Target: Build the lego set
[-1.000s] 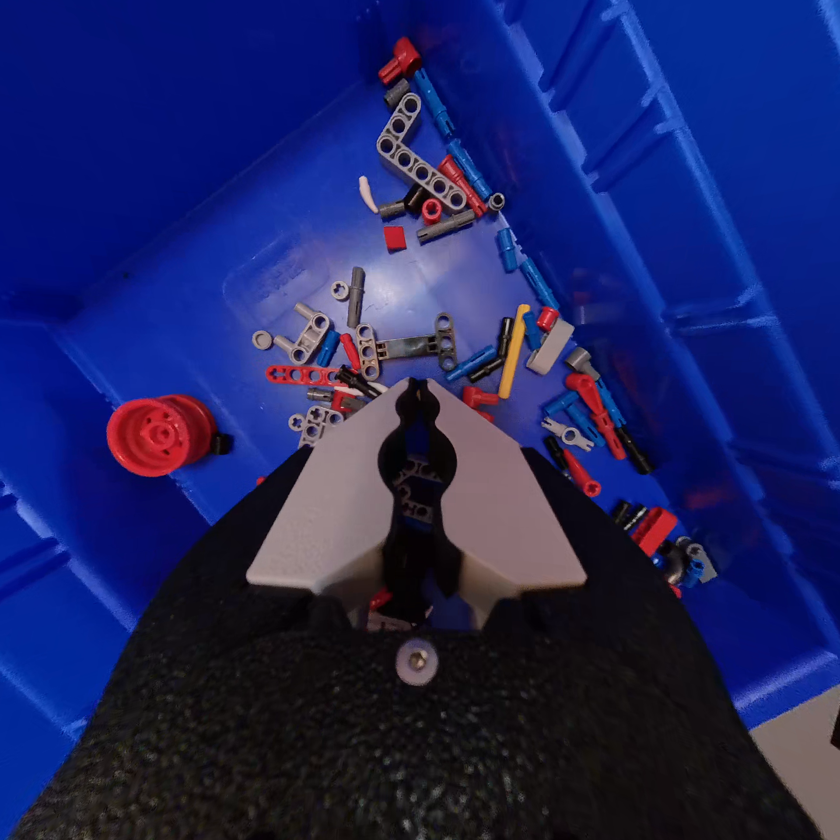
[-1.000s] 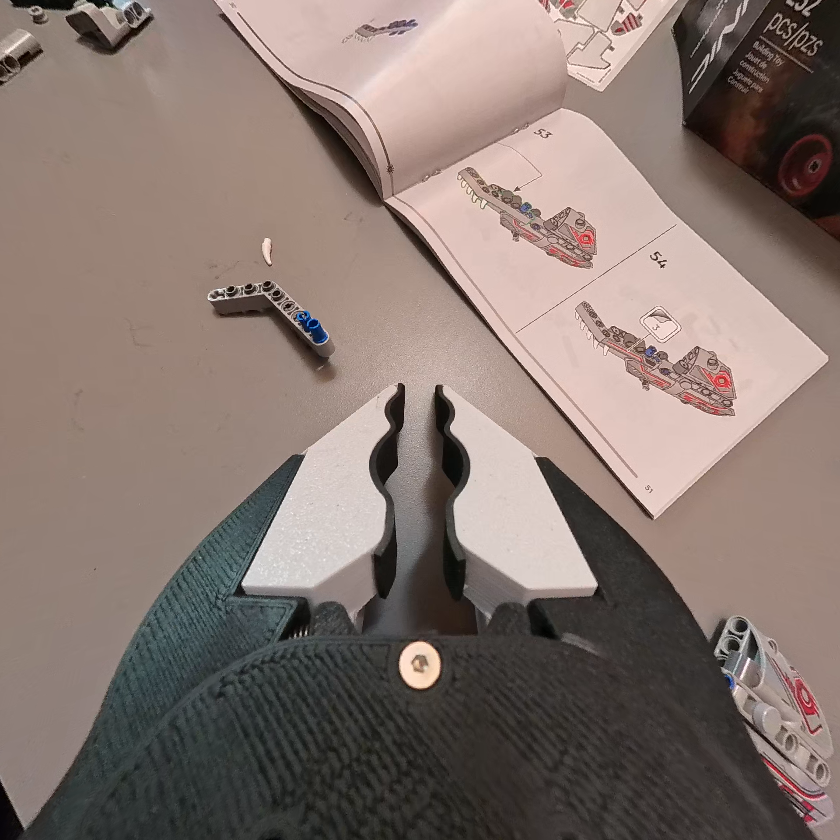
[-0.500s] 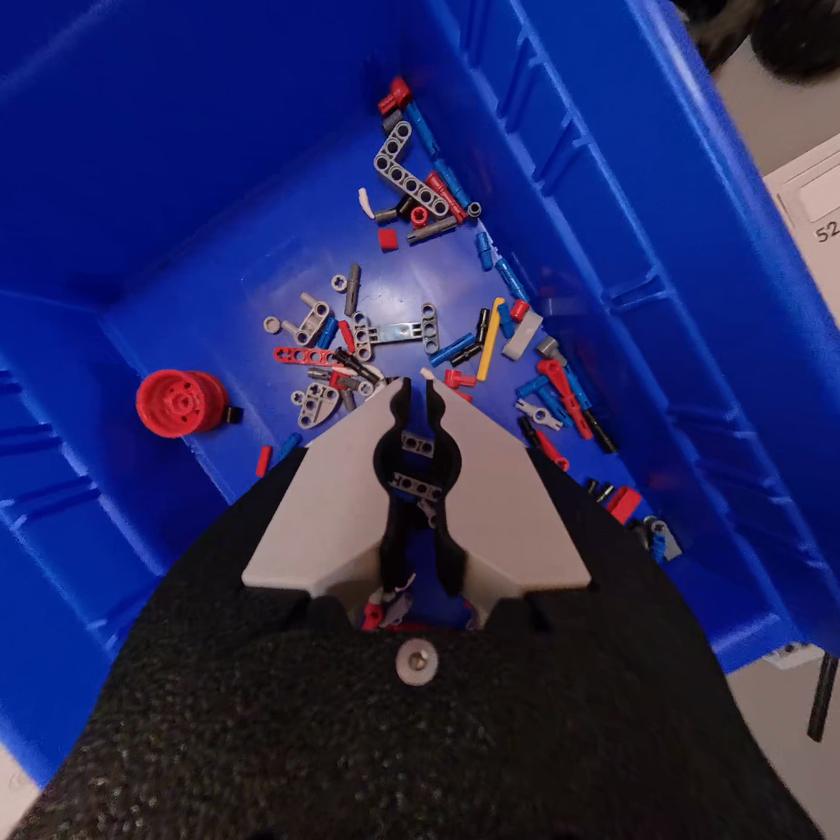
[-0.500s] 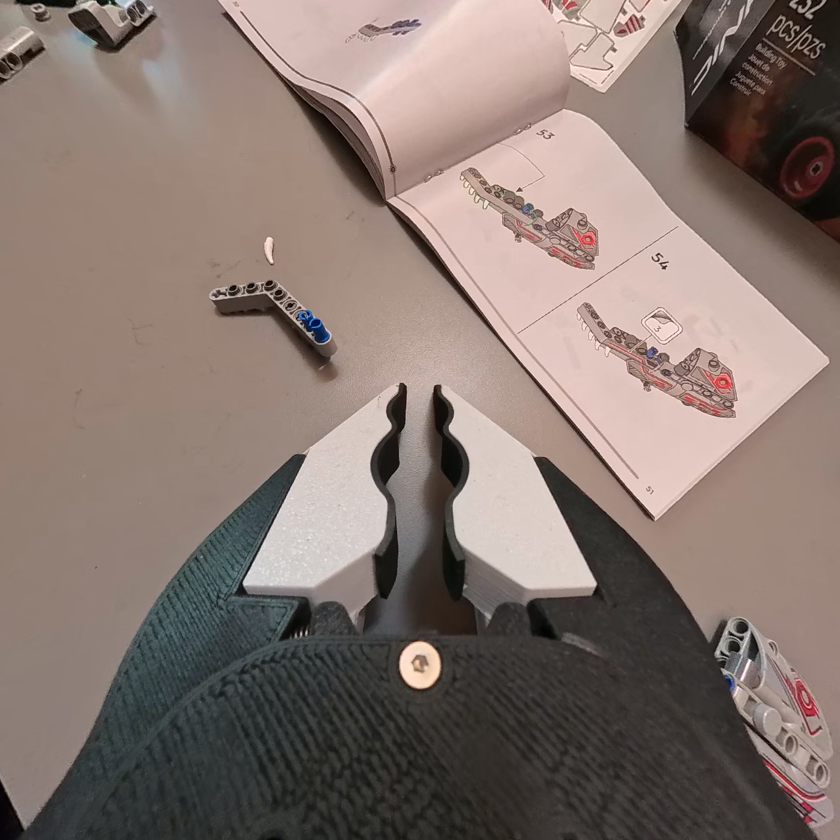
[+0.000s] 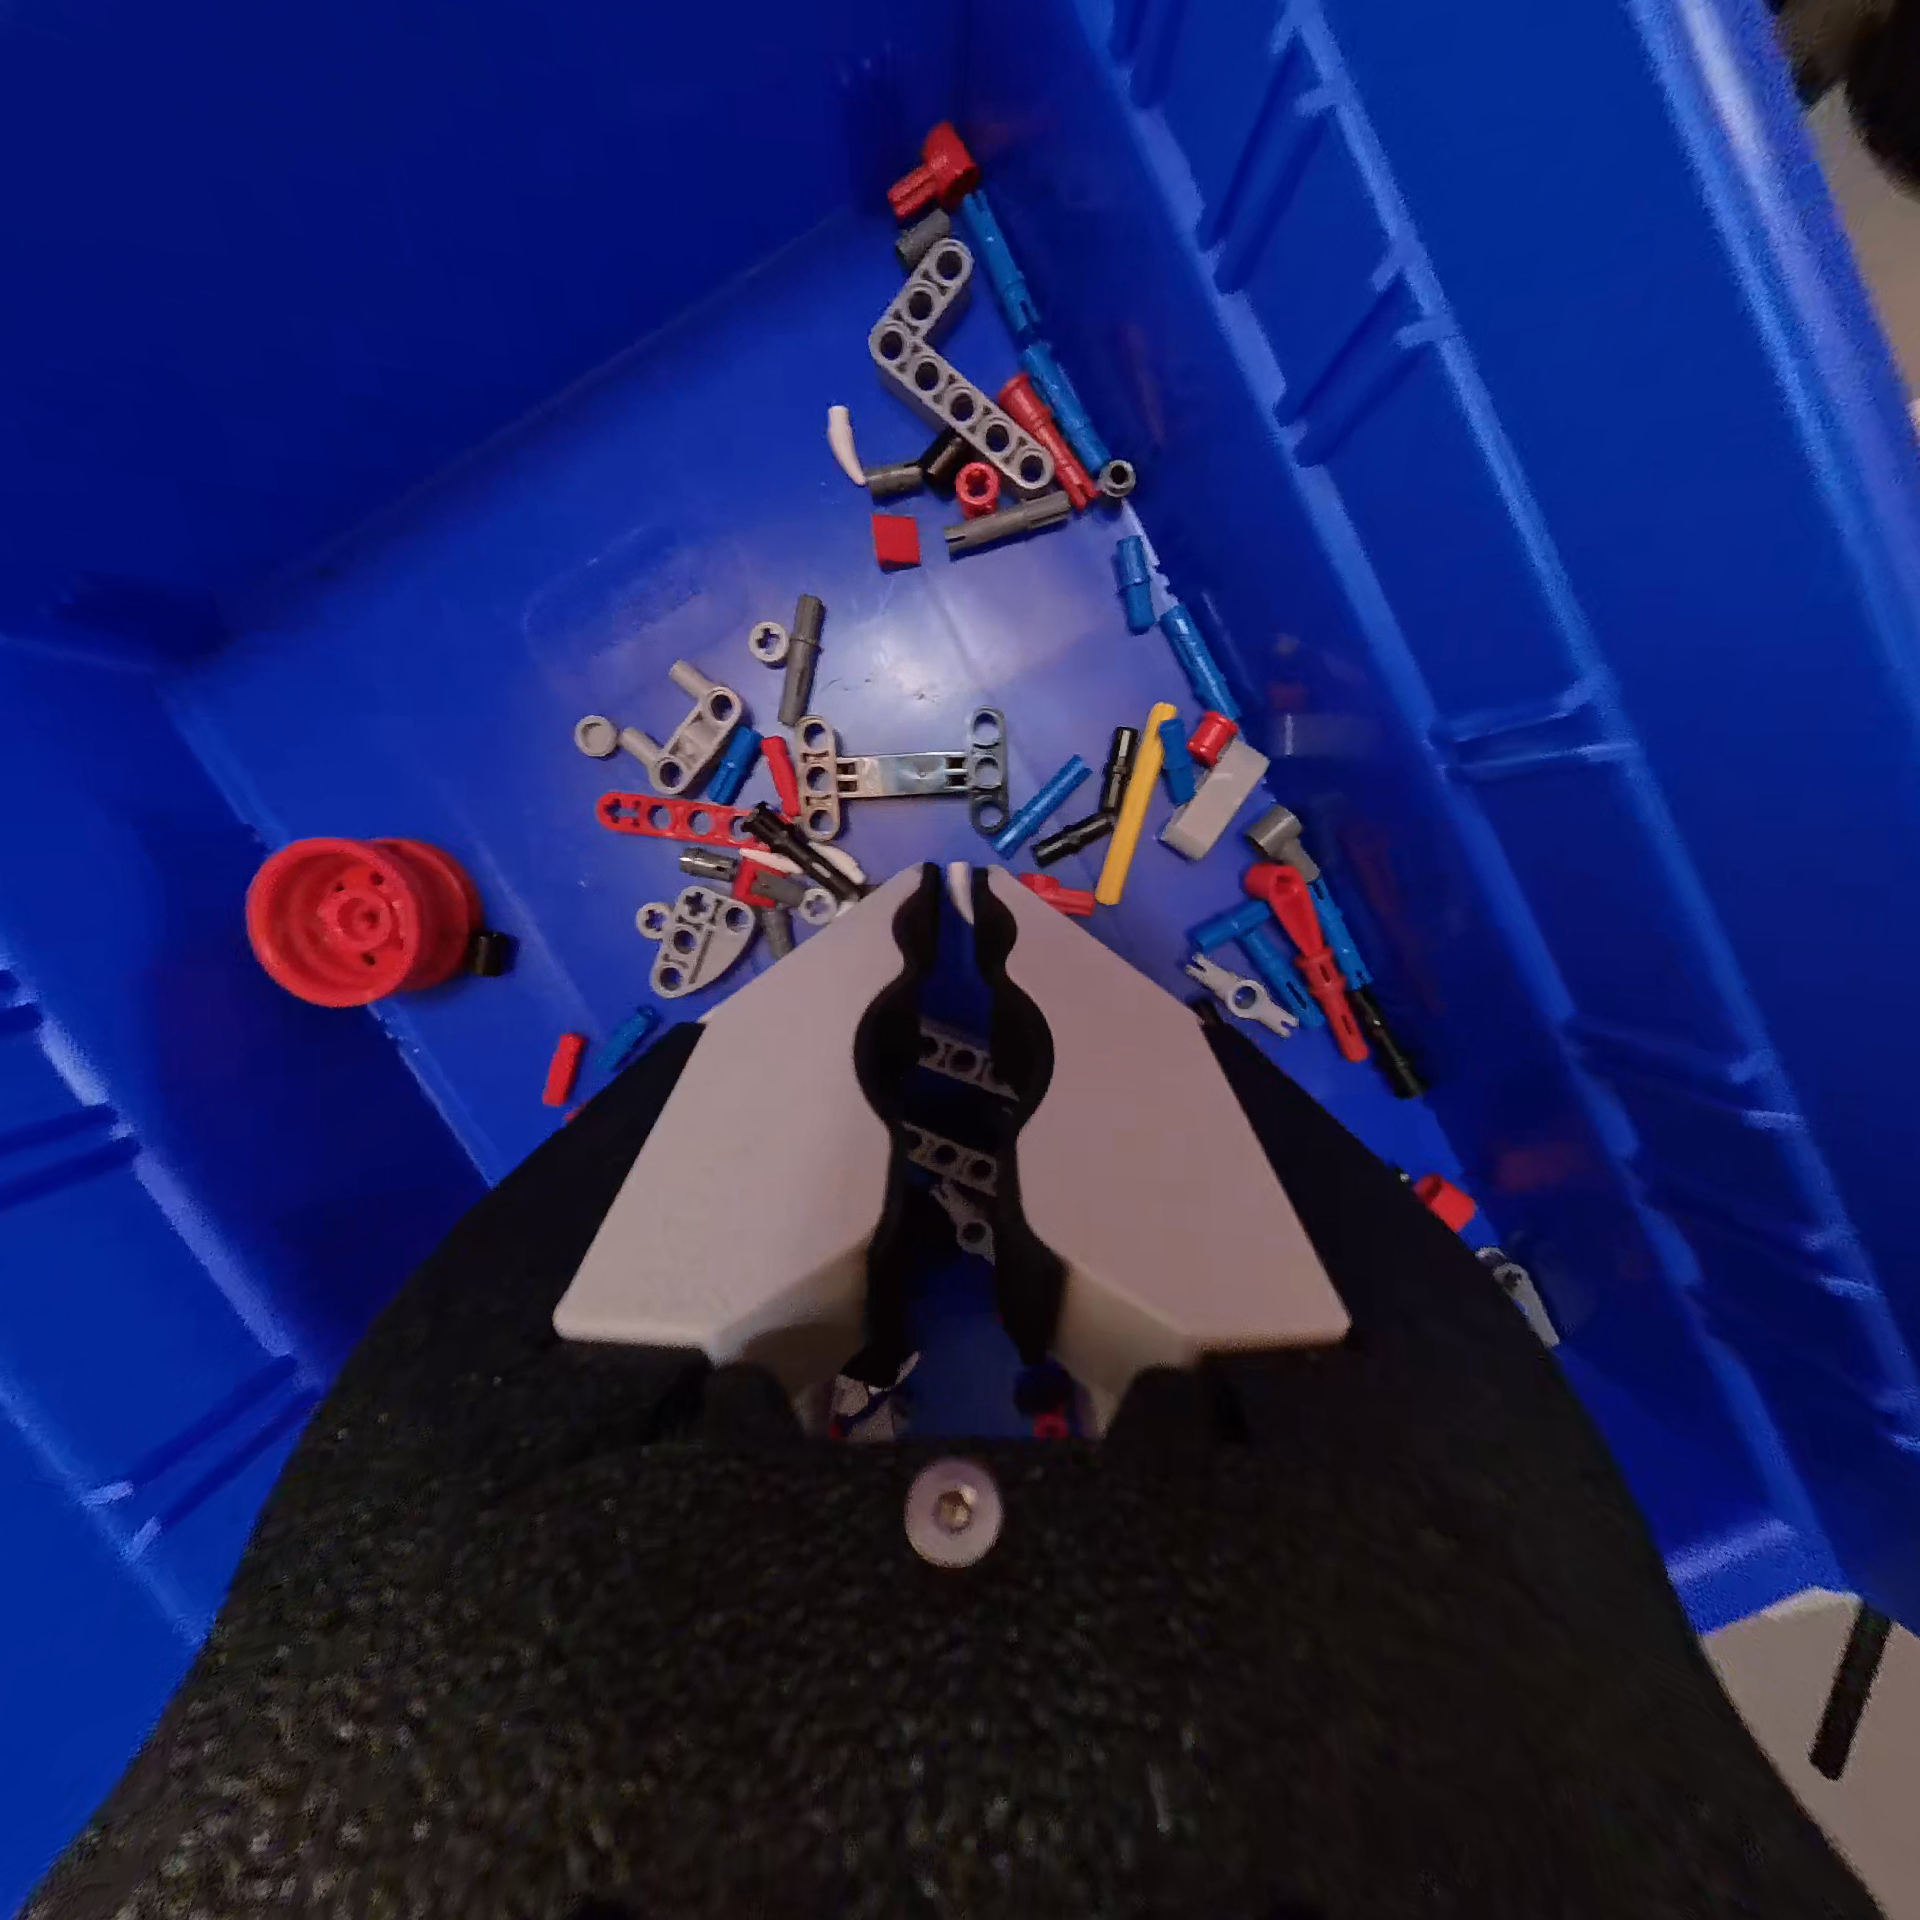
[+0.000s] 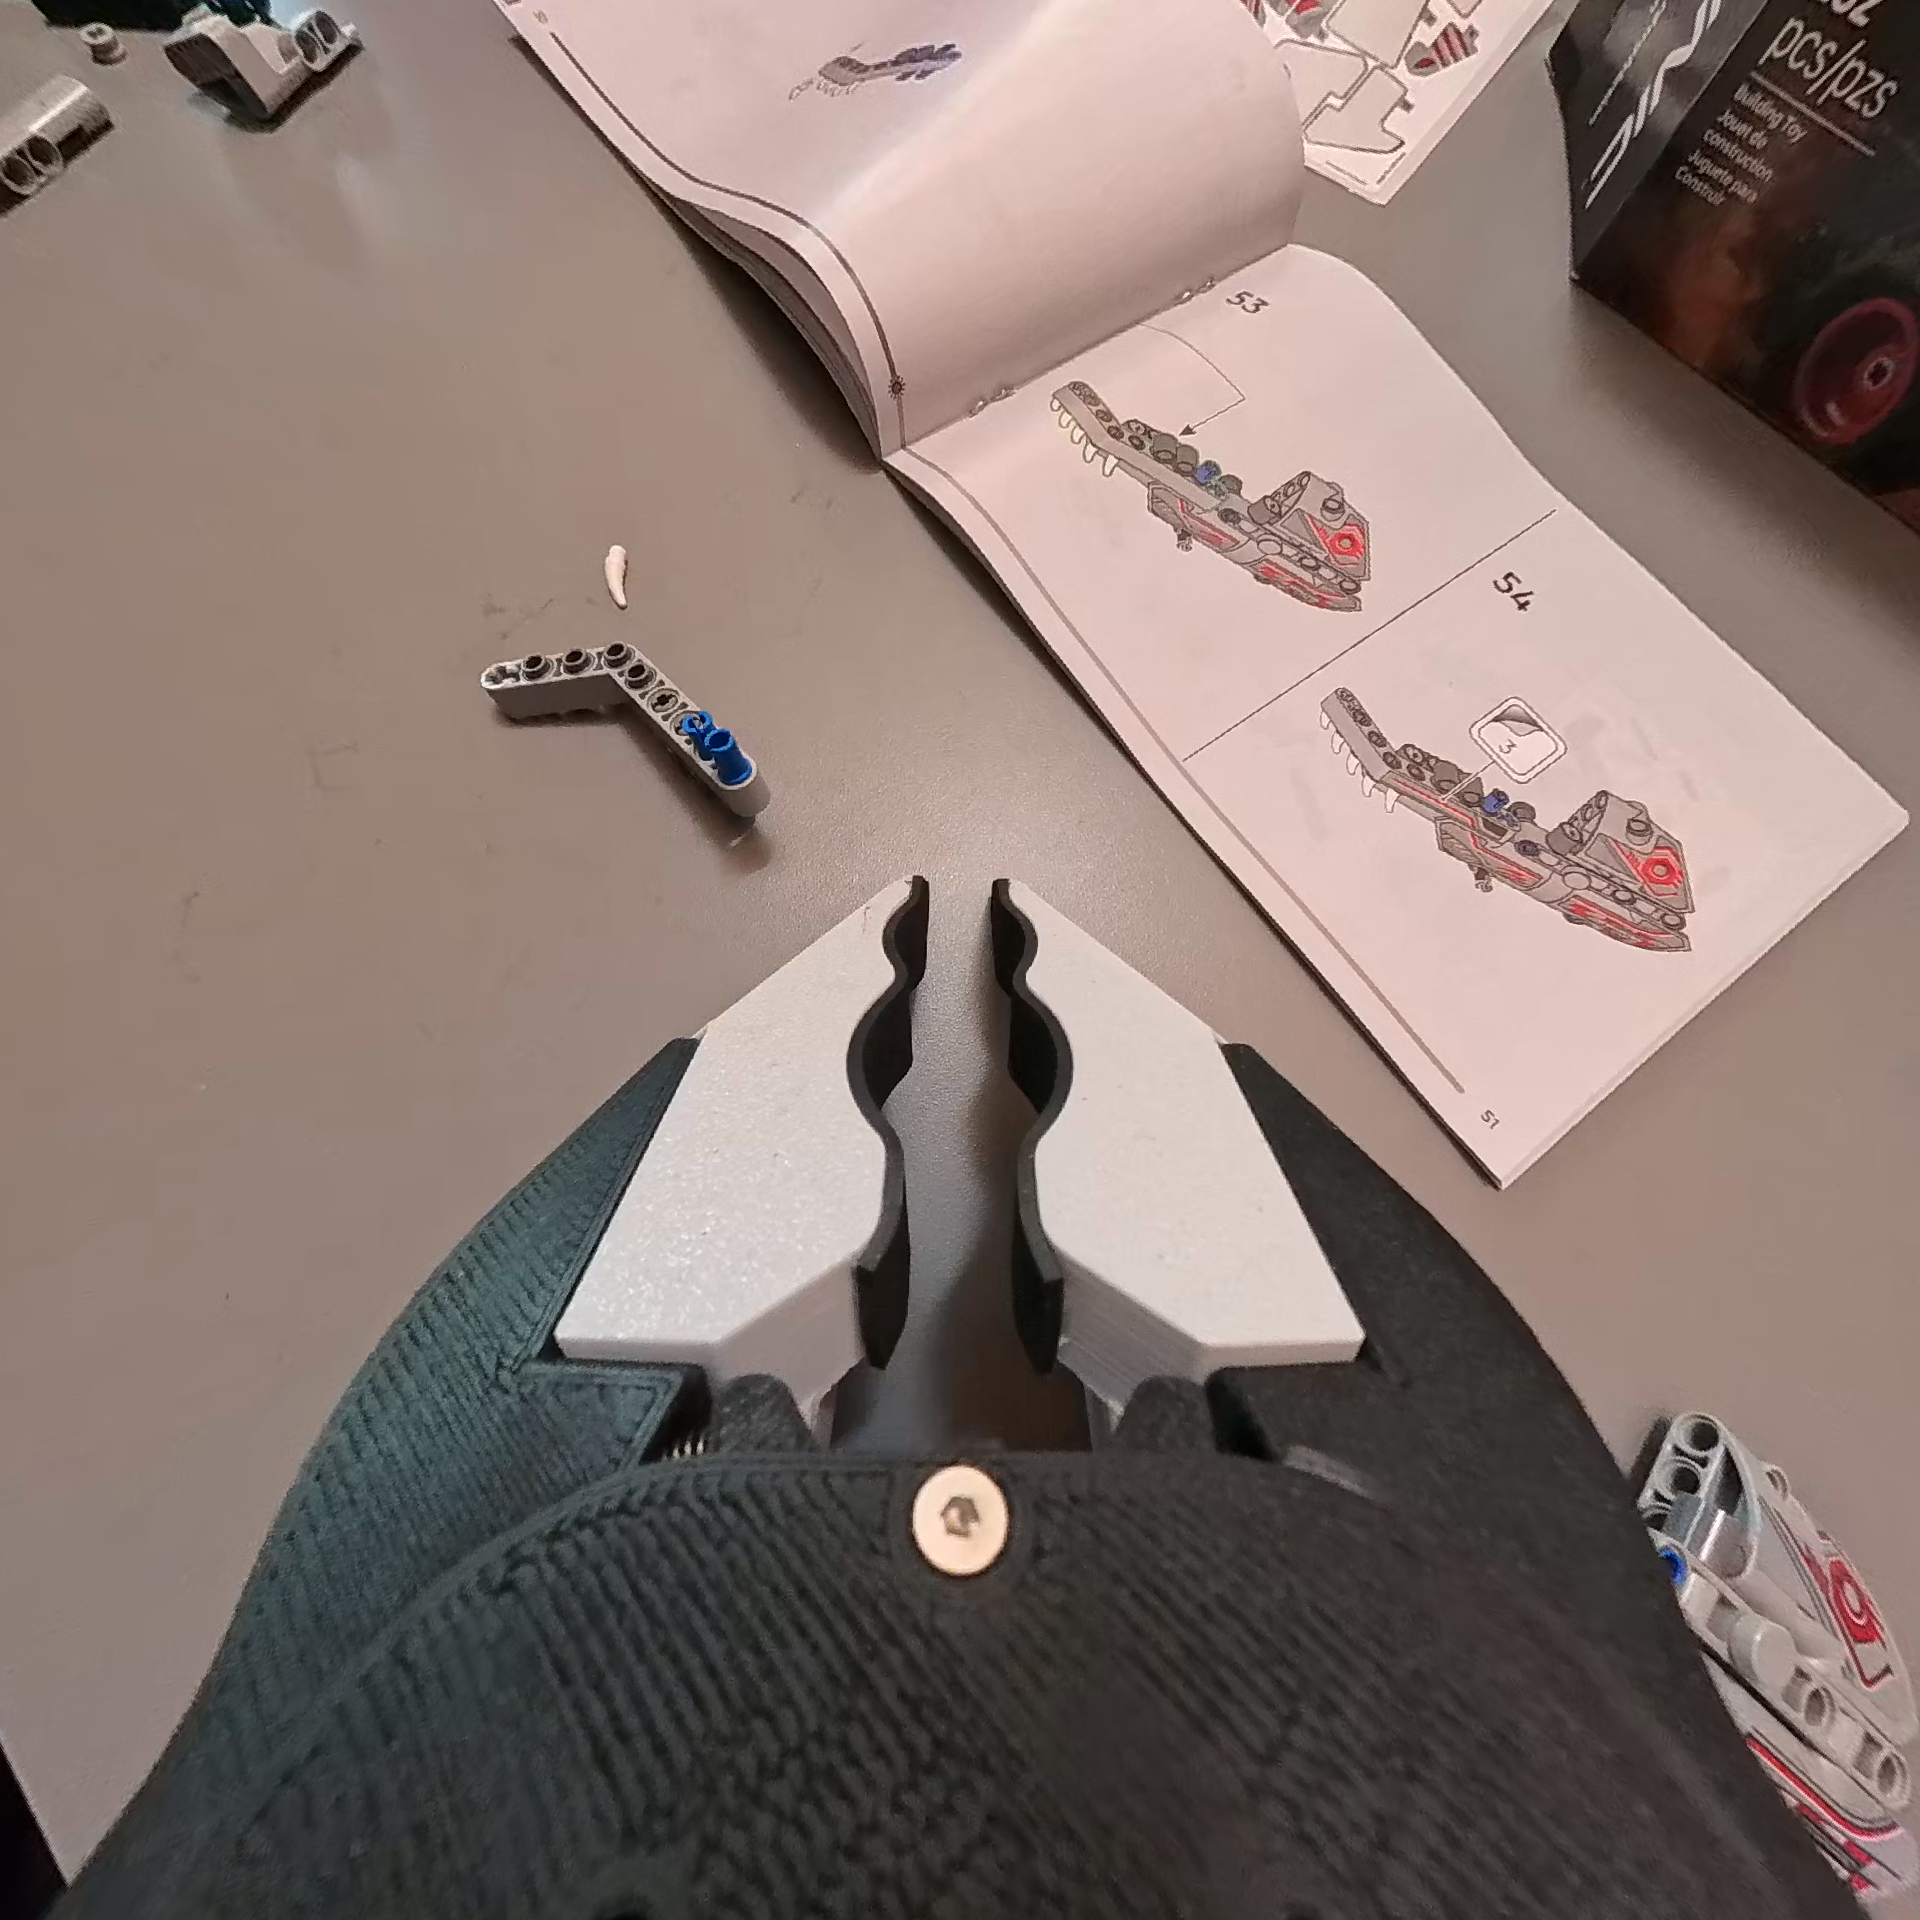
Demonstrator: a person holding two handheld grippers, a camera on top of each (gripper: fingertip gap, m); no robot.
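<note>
grey table [image 6: 260,416], blue bin [image 5: 312,416] beside it. right gripper [image 6: 956,899] idled over the table, narrow gap, empty. left gripper [image 5: 951,883] in the bin, tips nearly closed on a white tooth [image 5: 961,888]; whether gripped, can't tell. bent grey beam [image 6: 623,707] & another tooth [image 6: 617,575] waited farther out by the open booklet [image 6: 1351,623]. looked like part-fetching; next: lift tooth out w/o dropping.
</note>
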